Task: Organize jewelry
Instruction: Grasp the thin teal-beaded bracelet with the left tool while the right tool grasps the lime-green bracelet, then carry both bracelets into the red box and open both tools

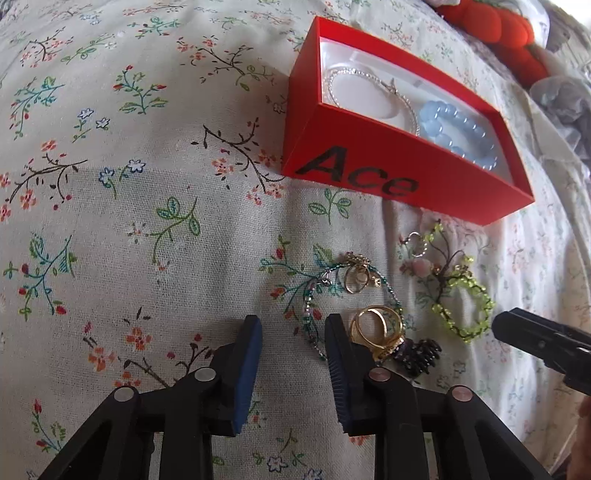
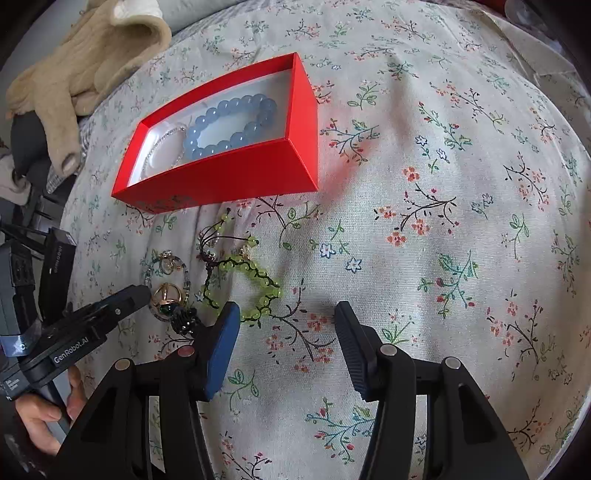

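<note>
A little pile of jewelry lies on a flowery cloth (image 1: 147,206), just in front of a red box (image 1: 369,166). In the pile are gold rings (image 1: 376,326), a thin green bead chain (image 1: 314,295) with a small gold charm (image 1: 356,282), a green bead bracelet (image 1: 465,299) on dark cord, and a dark spiky piece (image 1: 419,354) touching the rings. The red box is open at the top. It is white inside and has black letters on its side. In the box lie a blue bead bracelet (image 1: 458,131) and a sparkly silver bracelet (image 1: 369,96), side by side. The left gripper (image 1: 293,328) points down at the pile. Its two blue pads stand a little apart and do not press on anything. A bit of the thin green chain lies on the cloth in the gap between them. Its right finger is right next to the gold rings. The right gripper (image 2: 284,314) is beside the pile, over bare cloth. Its jaws are open and hold nothing. Its left finger (image 2: 221,343) is just beside the green bead bracelet. In the right wrist view, a hand (image 2: 44,413) holds the left gripper's handle. A beige knit thing (image 2: 88,48) lies far behind the box. Something red and round (image 1: 491,26) sits at the top edge in the left wrist view.
</note>
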